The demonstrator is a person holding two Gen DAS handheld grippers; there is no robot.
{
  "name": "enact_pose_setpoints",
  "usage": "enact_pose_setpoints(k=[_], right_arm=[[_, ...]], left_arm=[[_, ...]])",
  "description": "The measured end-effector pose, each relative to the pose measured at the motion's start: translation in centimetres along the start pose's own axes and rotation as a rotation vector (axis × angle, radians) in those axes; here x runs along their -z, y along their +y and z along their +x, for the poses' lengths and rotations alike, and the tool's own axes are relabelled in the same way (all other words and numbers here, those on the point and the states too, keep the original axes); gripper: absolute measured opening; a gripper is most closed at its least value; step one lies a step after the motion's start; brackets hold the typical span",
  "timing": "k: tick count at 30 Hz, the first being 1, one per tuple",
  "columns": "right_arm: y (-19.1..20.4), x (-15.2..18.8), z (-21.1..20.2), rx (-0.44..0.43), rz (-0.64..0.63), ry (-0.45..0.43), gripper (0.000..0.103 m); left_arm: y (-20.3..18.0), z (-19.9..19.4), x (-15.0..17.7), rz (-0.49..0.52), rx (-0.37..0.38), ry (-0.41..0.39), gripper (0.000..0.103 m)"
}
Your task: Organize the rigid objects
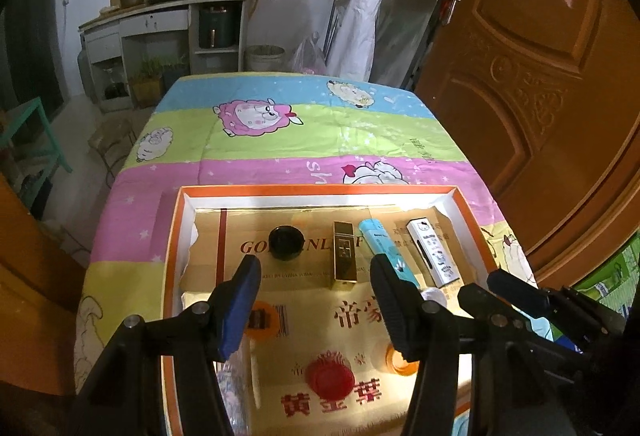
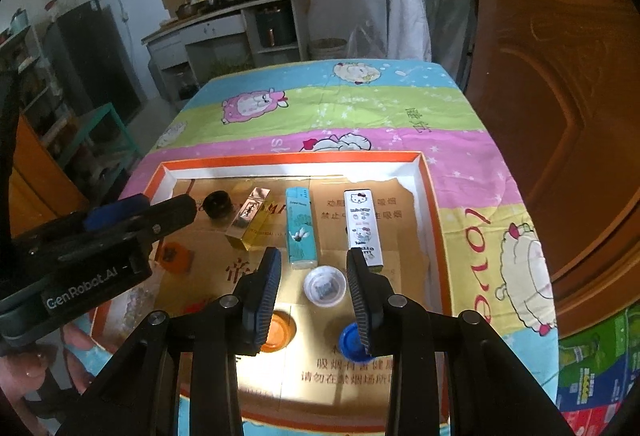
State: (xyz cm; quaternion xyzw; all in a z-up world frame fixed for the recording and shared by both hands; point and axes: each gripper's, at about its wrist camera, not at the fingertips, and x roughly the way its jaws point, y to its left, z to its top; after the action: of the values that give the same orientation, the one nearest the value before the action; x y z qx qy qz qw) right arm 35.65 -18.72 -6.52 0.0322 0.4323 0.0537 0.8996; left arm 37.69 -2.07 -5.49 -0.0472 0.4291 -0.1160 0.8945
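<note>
**Both claws empty above the tray; small rigid items laid out inside**

We find the right gripper [image 2: 312, 300] partly open with nothing between its pads, and the left gripper [image 1: 314, 300] spread wider, also empty. Both hang over the orange-rimmed cardboard tray [image 2: 430, 220].

Nearest us, at six o'clock, sit a blue plastic cap [image 2: 350, 342] and an orange round lid [image 2: 278, 330]. Just beyond is a white round cap [image 2: 325, 285]. Towards twelve o'clock lie a teal rectangular lighter [image 2: 300, 226], a white cartoon-printed lighter [image 2: 362, 230], a gold rectangular case [image 2: 249, 222] and a black round lid [image 2: 218, 204].

We judge all of these light, stiff and smooth. The lighters are best gripped across their narrow sides, the caps across the rim.

The tray's near edge is hidden behind the fingers, and a clear packet at eight o'clock cannot be made out.
</note>
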Motion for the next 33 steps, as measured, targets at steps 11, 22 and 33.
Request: enact_pose_setpoints(k=[11, 22, 33], right_arm=[[0.4, 1.2, -3.3, 0.032, -0.010, -0.044, 0.035], [1.1, 2.3, -5.7, 0.033, -0.014, -0.066, 0.035], [1.4, 3.3, -8.3, 0.035, -0.020, -0.096, 0.035]], left_arm=[[-0.7, -3.4, 1.4, 0.010, -0.028, -0.046, 0.057], [-1.4, -6.1, 2.5, 0.010, -0.036, -0.079, 0.057], [-2.6, -8.8, 3.9, 0.017, -0.060, -0.115, 0.057]])
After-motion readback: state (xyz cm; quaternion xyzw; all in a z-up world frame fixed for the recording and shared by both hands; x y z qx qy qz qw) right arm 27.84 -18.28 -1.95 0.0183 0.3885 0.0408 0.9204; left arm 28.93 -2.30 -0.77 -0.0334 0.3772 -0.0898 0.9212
